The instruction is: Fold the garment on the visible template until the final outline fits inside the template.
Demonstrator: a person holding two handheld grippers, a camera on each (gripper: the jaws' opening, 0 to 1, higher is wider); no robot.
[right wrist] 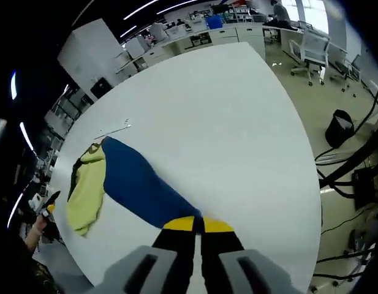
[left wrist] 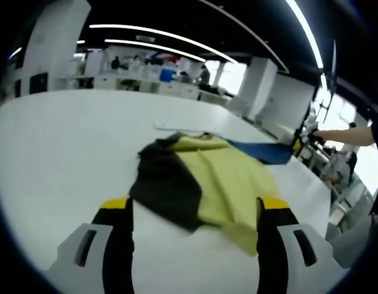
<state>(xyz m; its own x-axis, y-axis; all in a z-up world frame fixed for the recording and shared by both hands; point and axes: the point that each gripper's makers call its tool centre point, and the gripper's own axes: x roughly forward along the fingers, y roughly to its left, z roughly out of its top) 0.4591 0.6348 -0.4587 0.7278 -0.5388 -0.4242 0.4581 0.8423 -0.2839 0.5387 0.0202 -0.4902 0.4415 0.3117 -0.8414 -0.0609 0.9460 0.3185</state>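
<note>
Left claw point(left wrist: 198, 208) stands open, its two yellow-tipped jaws spread wide on either side of the near edge of the garment point(left wrist: 207, 180), hovering above the white worktop point(left wrist: 66, 153) without touching cloth. Right claw point(right wrist: 198, 225) is closed, yellow tips pressed together on the end of the garment's blue section point(right wrist: 136, 184), which stretches in a long band from the jaws back toward the yellow-green part point(right wrist: 87, 193). In the left gripper view the garment lies rumpled near the middle of the worktop: a black panel point(left wrist: 164, 184) toward the left, yellow-green cloth beside it, and the blue section point(left wrist: 262, 152) drawn out to the right toward the other claw point(left wrist: 299, 144), held by a person's hand point(left wrist: 317, 136). A thin pale strip point(left wrist: 167, 127) lies on the worktop just beyond the garment; whether it marks the template cannot be told. Office desks and a chair point(right wrist: 314, 46) stand beyond the worktop.
</note>
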